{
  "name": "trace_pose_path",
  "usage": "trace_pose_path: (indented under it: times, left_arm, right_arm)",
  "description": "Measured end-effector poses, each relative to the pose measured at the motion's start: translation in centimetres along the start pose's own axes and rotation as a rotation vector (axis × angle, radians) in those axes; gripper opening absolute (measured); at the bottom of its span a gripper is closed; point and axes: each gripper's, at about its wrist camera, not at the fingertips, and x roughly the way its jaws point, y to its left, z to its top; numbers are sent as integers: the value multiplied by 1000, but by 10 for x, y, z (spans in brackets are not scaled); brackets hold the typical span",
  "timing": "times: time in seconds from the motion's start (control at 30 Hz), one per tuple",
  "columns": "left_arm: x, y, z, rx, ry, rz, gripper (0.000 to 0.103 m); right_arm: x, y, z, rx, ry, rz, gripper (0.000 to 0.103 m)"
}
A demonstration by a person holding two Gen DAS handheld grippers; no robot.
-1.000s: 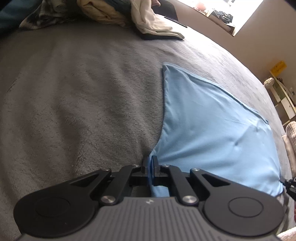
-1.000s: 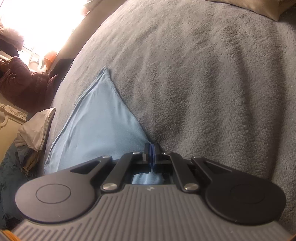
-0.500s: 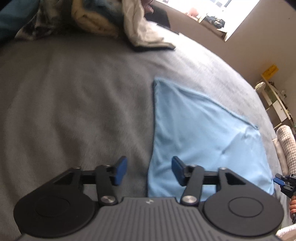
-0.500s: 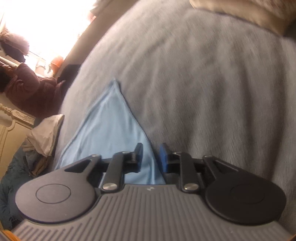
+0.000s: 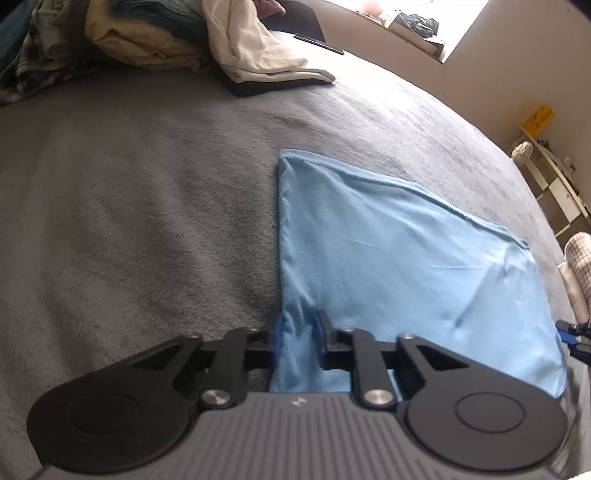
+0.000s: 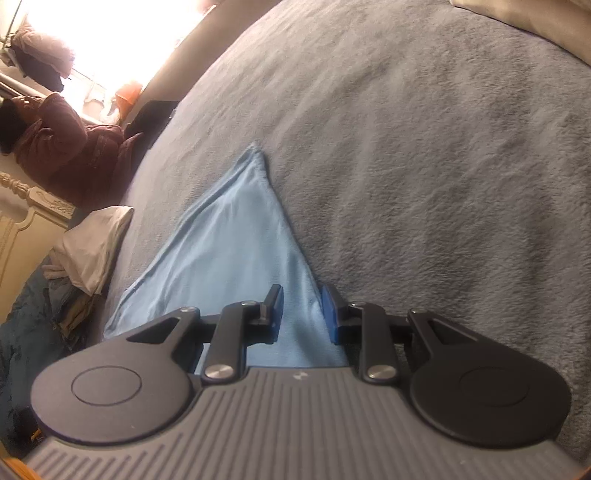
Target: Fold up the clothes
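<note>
A light blue cloth (image 5: 388, 258) lies folded flat on the grey blanket (image 5: 129, 221). My left gripper (image 5: 298, 332) sits at the cloth's near left corner, its fingers drawn in on a bunched fold of the fabric that fills the gap. In the right wrist view the same blue cloth (image 6: 229, 251) tapers to a point away from me. My right gripper (image 6: 302, 314) stands open over its near right edge, and the fabric lies flat between the fingers. The right gripper's blue tips (image 5: 570, 334) peek in at the far right of the left wrist view.
A pile of cream, white and plaid clothes (image 5: 166, 33) lies at the far side of the bed. A white folded garment (image 6: 92, 243) hangs off the bed's left edge. A person in a dark red jacket (image 6: 62, 147) sits by the bright window. A shelf (image 5: 554, 184) stands at the right.
Both grippers let go of the cloth corners. The left one opened wide, then narrowed again onto the cloth's folded edge. The right one has kept opening a little.
</note>
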Motion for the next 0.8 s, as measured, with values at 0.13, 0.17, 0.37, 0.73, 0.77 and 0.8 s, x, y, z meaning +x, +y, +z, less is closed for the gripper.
trace_pose_path:
  times: [0.13, 0.17, 0.37, 0.73, 0.77, 0.8]
  left_arm:
    - [2, -6, 0, 25, -1, 29, 5]
    - [0, -6, -1, 29, -5, 37, 4]
    - [-9, -15, -8, 88, -59, 104, 3]
    - [-3, -5, -3, 66, -52, 94, 9]
    - [-6, -1, -2, 41, -47, 76, 12]
    - [-11, 3, -2, 15, -43, 58, 15]
  right_arm:
    - [3, 2, 0, -24, 3, -2, 23]
    - [4, 3, 0, -31, 3, -3, 19]
    - [3, 0, -2, -69, -26, -67, 0]
    - [-2, -6, -4, -85, -49, -105, 1]
    - [-4, -6, -3, -76, -48, -98, 4]
    - [-7, -7, -3, -63, -47, -88, 4]
